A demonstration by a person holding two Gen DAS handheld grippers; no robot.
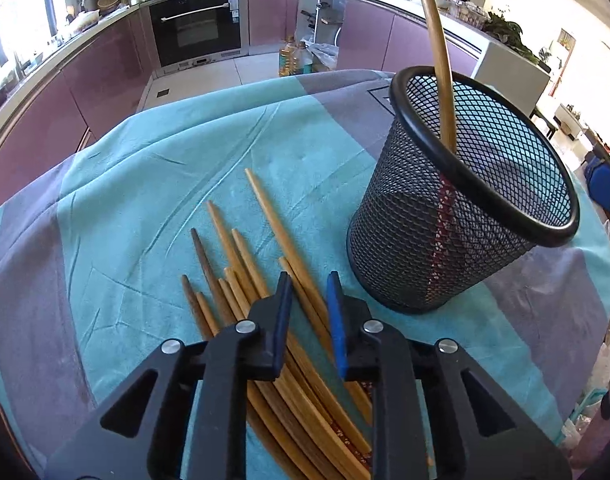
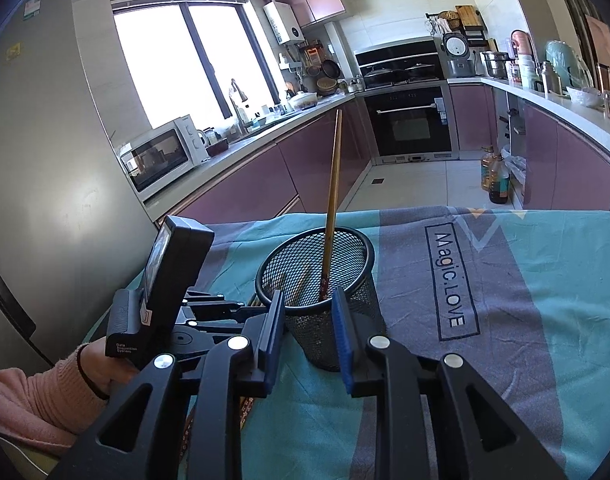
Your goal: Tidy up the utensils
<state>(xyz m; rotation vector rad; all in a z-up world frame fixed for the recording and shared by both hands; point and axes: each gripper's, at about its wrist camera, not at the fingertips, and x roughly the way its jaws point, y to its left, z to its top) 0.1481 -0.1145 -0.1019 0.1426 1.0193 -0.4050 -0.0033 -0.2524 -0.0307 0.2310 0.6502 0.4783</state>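
Note:
Several wooden chopsticks lie in a loose fan on the teal and grey tablecloth. My left gripper hovers over their thick ends, jaws a narrow gap apart; one chopstick runs under that gap and the pads do not press on it. To the right stands a black mesh holder with a single chopstick leaning in it. In the right wrist view, my right gripper is just in front of the holder, open and holding nothing. The chopstick rises from the holder beyond it.
A hand in a pink sleeve holds the other gripper's black body at the left. The cloth's far edge drops to the kitchen floor, where oil bottles stand. Purple cabinets and an oven lie beyond.

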